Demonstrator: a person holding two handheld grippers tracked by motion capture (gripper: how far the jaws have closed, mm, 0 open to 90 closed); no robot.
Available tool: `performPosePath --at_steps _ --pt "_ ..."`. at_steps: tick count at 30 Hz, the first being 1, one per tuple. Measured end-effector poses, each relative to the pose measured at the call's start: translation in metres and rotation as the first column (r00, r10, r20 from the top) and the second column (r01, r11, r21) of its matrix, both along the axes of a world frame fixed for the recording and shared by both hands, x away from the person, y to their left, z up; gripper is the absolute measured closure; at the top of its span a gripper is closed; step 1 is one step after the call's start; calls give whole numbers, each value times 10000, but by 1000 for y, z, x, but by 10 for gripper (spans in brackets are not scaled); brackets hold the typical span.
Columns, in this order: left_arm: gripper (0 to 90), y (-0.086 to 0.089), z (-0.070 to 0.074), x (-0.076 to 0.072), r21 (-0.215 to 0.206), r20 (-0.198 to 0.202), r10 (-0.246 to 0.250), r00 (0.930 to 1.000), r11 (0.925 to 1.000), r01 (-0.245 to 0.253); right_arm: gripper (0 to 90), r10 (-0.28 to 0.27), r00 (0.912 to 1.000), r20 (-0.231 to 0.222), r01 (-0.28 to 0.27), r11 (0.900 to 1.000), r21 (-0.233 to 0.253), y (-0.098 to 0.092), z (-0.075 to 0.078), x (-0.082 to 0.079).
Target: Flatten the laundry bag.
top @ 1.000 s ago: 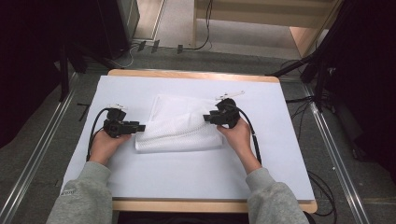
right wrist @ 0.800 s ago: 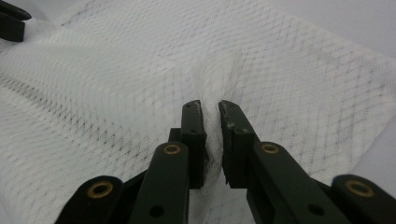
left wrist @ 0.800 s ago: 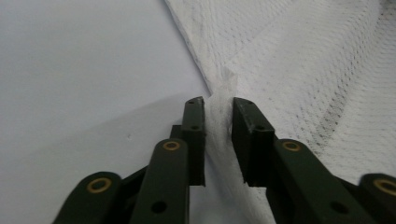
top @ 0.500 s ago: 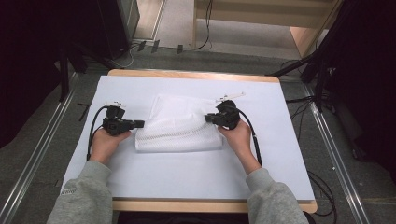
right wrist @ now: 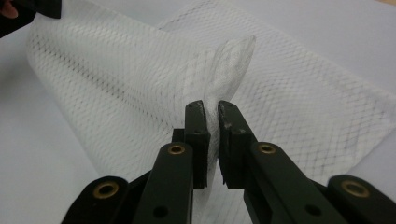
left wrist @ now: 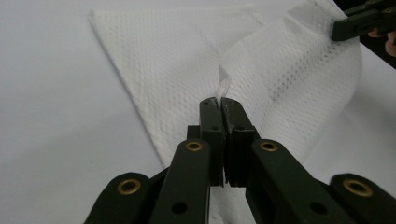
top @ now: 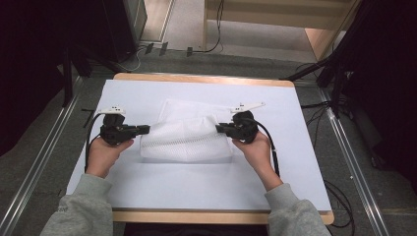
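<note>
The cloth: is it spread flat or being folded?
Being folded. The cloth curls over itself, its near edge lifted and pinched by the left gripper and right gripper.

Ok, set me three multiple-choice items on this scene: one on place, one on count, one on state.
1. Where does the white mesh-textured cloth lie?
A. on the white table cover
B. on the floor
C. in a box

2. How many grippers grip the cloth?
A. none
B. one
C. two

3. What state is the cloth in?
A. spread flat
B. partly folded over
C. rolled into a ball

Answers: 1 A, the high view shows it mid-table. 2 C, the left gripper and right gripper each pinch an edge between their fingers. 3 B, the lifted near layer curves over the flat part.
</note>
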State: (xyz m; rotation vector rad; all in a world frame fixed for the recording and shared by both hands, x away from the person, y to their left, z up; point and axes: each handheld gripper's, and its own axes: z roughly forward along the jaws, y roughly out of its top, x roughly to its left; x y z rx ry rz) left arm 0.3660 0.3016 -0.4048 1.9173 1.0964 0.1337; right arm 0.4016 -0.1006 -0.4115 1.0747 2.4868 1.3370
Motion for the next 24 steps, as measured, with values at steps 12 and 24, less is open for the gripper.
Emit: performPosePath --at_steps 12,24 --pt "894 0 -3 -29 219 -232 -472 9986 9986 477 851 661 9976 185 -656 9975 -258 -12 -5 -47" --pt "891 -2 -12 -50 457 -679 -954 9931 9941 987 842 1094 9939 -143 -1099 9928 -473 -15 -22 -82"
